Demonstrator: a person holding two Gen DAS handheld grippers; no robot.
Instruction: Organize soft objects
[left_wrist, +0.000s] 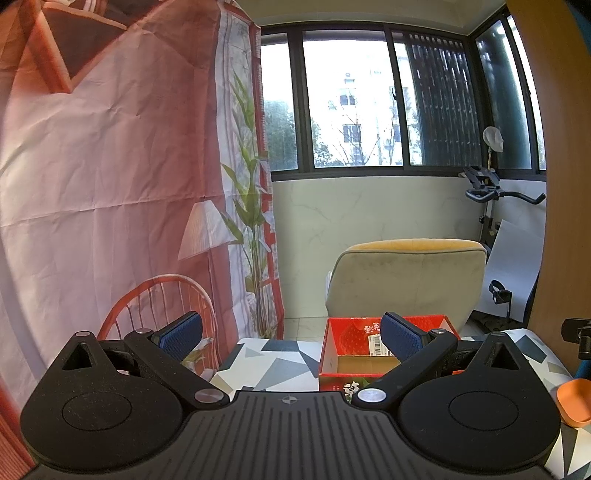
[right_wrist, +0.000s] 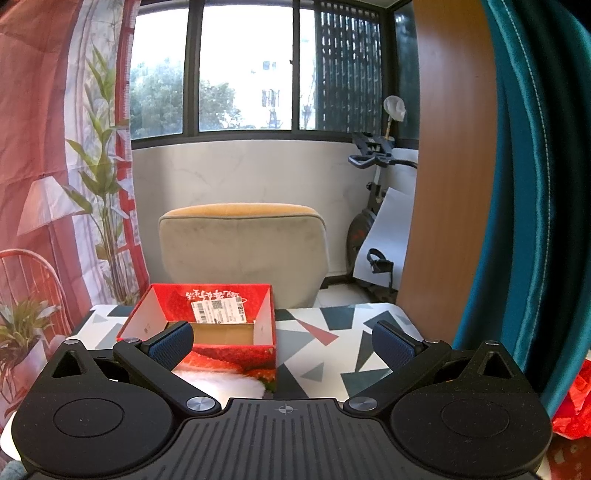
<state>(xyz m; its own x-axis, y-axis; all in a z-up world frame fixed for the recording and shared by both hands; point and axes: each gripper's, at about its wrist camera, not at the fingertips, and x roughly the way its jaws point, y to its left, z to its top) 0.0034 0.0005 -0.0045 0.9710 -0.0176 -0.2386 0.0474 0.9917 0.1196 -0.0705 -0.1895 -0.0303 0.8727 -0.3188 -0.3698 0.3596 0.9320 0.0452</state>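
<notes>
A red strawberry-print cardboard box (right_wrist: 207, 325) stands open and looks empty on the patterned table (right_wrist: 325, 339); it also shows in the left wrist view (left_wrist: 351, 354). My left gripper (left_wrist: 291, 338) is open and empty, held above the table's near side, with the box ahead to the right. My right gripper (right_wrist: 282, 345) is open and empty, with the box just ahead to the left. A red soft-looking thing (right_wrist: 576, 402) lies at the far right edge, partly cut off.
A beige chair (right_wrist: 243, 251) stands behind the table. An orange scoop-like object (left_wrist: 574, 402) sits at the table's right. A printed backdrop cloth (left_wrist: 110, 184) hangs left. A wooden panel (right_wrist: 443, 166), a teal curtain (right_wrist: 535, 203) and an exercise bike (right_wrist: 369, 221) are right.
</notes>
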